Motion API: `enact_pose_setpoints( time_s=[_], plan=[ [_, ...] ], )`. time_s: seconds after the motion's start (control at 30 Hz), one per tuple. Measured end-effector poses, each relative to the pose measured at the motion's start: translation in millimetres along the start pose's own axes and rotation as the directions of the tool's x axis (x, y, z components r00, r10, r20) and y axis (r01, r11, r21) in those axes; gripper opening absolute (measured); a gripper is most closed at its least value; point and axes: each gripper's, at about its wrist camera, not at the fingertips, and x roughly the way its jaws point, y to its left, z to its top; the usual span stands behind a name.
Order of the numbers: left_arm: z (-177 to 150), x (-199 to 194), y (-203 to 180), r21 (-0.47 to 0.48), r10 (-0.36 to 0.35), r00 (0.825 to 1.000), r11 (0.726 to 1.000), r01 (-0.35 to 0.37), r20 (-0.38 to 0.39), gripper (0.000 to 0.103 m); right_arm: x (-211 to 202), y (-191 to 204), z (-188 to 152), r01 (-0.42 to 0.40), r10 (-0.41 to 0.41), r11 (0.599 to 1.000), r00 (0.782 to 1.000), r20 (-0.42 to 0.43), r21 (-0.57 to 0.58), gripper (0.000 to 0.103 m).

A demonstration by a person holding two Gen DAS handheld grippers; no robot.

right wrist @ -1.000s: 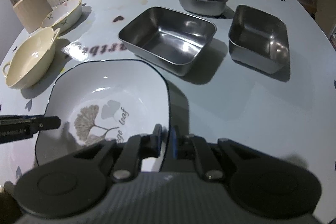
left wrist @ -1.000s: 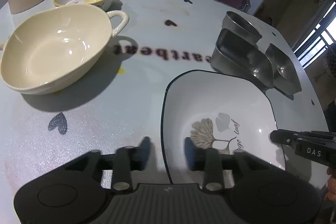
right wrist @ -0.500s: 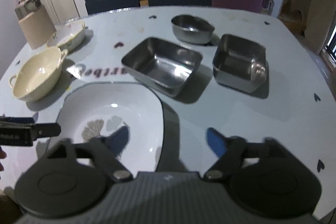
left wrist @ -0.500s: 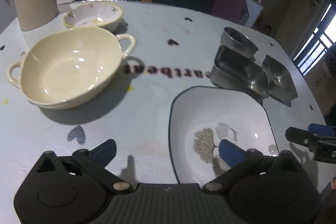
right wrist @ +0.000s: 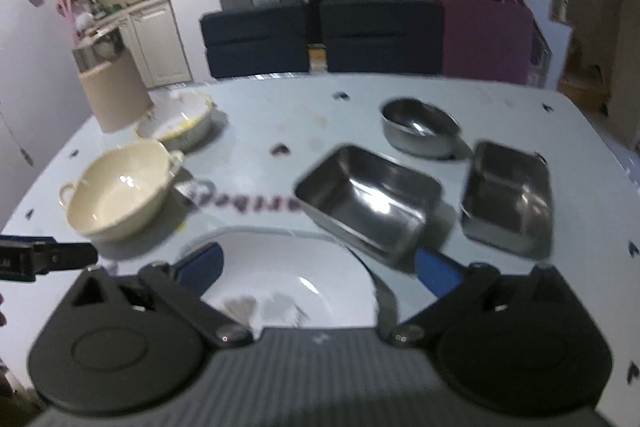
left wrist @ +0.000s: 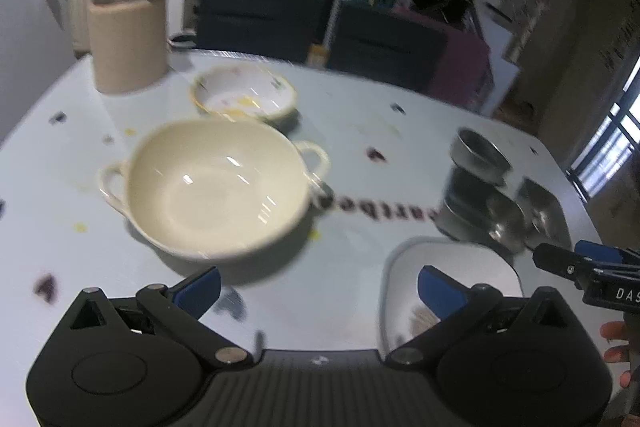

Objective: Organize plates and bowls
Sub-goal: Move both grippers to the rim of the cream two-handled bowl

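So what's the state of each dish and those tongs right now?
Left tongs: open, holding nothing.
Right tongs: open, holding nothing.
White plate: flat on the table, empty.
Cream bowl: upright, empty.
Flowered dish: upright.
Steel trays: upright, empty.
Round steel bowl: upright, empty.

Both handheld grippers open, nothing held

The left gripper points forward and downward, its blue-padded jaws spread wide with nothing between them. The right gripper is angled the same way; its jaws have just been opening and also stand wide and empty. Fingertips of the person's right hand show at the frame edge.
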Motion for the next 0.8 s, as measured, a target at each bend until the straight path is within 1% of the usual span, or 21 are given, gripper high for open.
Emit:
enact_pose_setpoints(
  time_s=[0.17, 0.33, 0.4, 0.47, 0.67, 0.73, 0.8],
  plan=[
    [24.4, -7.0, 27.5, -0.018, 0.05, 0.998, 0.999, -0.049, 0.034, 0.103, 14.1, 20.7, 21.2, -0.042, 0.043, 0.999, 0.998, 0.042, -0.033, 0.103],
    [46.8, -10.0, 58.8, -0.063, 0.091, 0.995, 0.994, -0.089, 0.037, 0.103, 37.1, 41.8, 43.2, -0.09, 0.092, 0.995, 0.994, 0.059, -0.039, 0.103],
    [53.7, -9.6, 70.4, -0.061, 0.112, 0.993, 0.992, -0.109, 0.041, 0.103, 45.3, 48.2, 49.8, -0.104, 0.106, 0.994, 0.992, 0.062, -0.035, 0.103],
    [57.9, -6.9, 86.0, -0.077, 0.14, 0.989, 0.988, -0.136, 0.045, 0.103, 56.6, 54.8, 57.6, -0.127, 0.129, 0.991, 0.99, 0.059, -0.03, 0.103],
    [58.3, 15.4, 140.2, -0.226, 0.168, 0.986, 0.961, -0.162, 0.011, 0.103, 85.8, 72.1, 73.8, -0.171, 0.17, 0.985, 0.984, 0.056, 0.003, 0.103],
    [58.4, 21.1, 147.8, -0.244, 0.175, 0.984, 0.956, -0.166, 0.016, 0.103, 96.8, 76.5, 77.8, -0.188, 0.188, 0.982, 0.981, 0.054, 0.006, 0.103],
    [60.3, 27.0, 151.3, -0.244, 0.18, 0.984, 0.955, -0.17, 0.018, 0.101, 106.7, 81.2, 81.8, -0.187, 0.187, 0.982, 0.982, 0.037, 0.01, 0.103]
  ],
)
